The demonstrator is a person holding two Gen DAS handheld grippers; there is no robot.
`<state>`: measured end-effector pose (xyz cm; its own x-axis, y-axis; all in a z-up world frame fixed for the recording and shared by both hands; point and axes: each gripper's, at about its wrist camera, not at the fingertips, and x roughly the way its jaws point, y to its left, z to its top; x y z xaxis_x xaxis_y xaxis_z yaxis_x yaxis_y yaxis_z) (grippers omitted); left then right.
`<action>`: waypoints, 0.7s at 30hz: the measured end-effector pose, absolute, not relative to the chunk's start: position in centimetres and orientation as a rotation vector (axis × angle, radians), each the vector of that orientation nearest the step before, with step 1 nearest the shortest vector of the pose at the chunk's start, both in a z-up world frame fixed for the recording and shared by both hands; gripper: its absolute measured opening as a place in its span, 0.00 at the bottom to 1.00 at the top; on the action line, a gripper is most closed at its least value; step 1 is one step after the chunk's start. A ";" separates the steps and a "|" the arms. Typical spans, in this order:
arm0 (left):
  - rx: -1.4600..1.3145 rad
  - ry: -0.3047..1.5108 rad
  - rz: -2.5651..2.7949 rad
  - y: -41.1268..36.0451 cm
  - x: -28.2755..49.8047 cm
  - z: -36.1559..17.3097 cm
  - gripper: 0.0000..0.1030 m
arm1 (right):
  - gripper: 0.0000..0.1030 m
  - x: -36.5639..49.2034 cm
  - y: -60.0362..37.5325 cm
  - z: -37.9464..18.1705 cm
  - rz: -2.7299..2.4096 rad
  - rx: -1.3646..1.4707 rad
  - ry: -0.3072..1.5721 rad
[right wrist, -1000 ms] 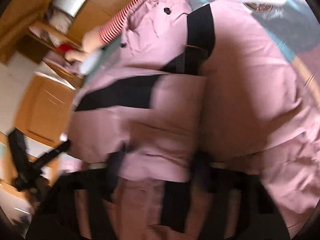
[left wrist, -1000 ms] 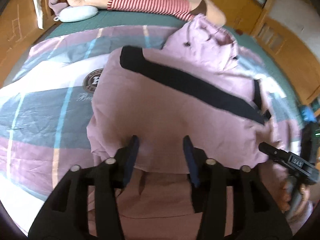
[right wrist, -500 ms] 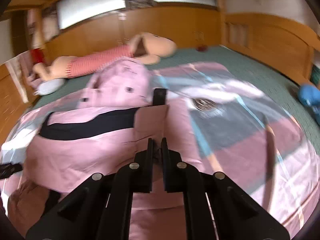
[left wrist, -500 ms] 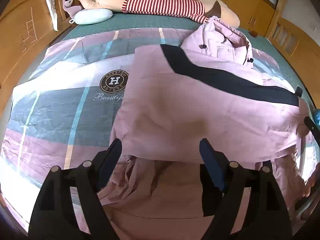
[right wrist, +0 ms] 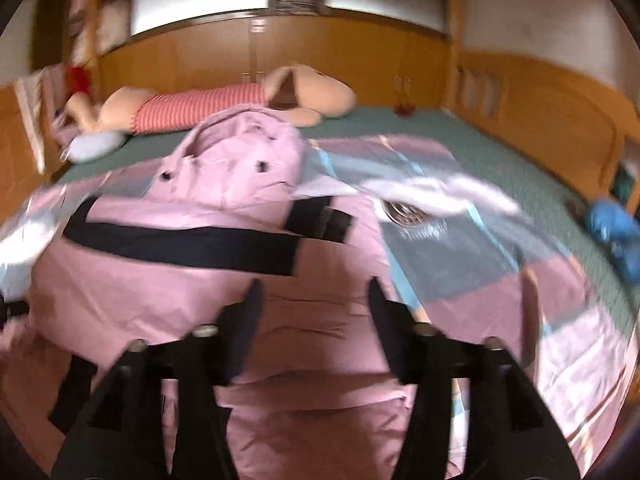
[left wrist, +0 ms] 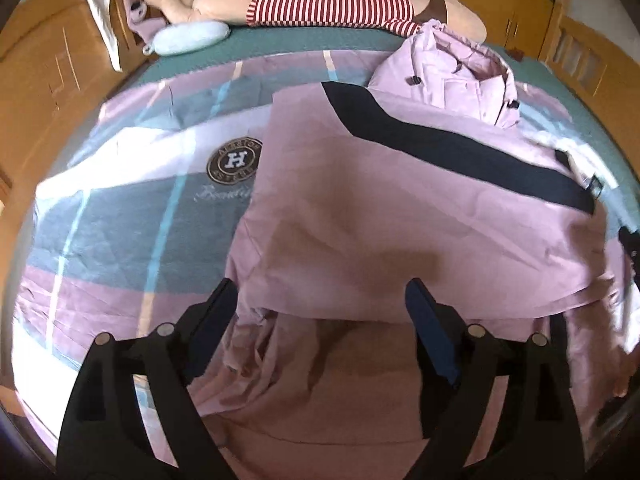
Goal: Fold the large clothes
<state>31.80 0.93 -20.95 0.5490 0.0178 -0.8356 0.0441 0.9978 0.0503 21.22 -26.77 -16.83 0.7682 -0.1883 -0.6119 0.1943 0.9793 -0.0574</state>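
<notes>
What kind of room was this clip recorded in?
Most likely a bedroom. A wide bed with a plaid quilt fills the view, a long plush toy in a red-striped shirt lies along its far edge, and wooden cabinets line the wall. A pink hooded jacket lies on the quilt.

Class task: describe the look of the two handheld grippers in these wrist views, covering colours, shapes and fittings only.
The left gripper is matte black with two long angular fingers, dark blue pads on their inner faces and round silver bolt heads along the arms. The right gripper has the same black build and silver bolts; blur obscures its pad colour. No cables or sleeves show.
</notes>
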 end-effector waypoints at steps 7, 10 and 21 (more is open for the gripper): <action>0.001 1.151 -0.034 1.0 32.9 -24.1 0.85 | 0.59 24.0 -24.3 -22.8 -0.180 -0.152 0.948; 0.022 1.147 -0.022 0.9 32.9 -24.3 0.85 | 0.60 24.0 -24.2 -22.8 -0.186 -0.167 0.949; 0.323 0.947 0.110 -2.9 32.6 -23.6 0.98 | 0.91 24.1 -26.1 -23.2 -0.244 -0.044 0.984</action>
<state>32.55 -2.92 -23.59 0.5828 0.2333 -0.7784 0.0479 0.9464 0.3195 24.12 -26.07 -23.25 0.5287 -0.2243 -0.8187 0.1847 0.9718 -0.1469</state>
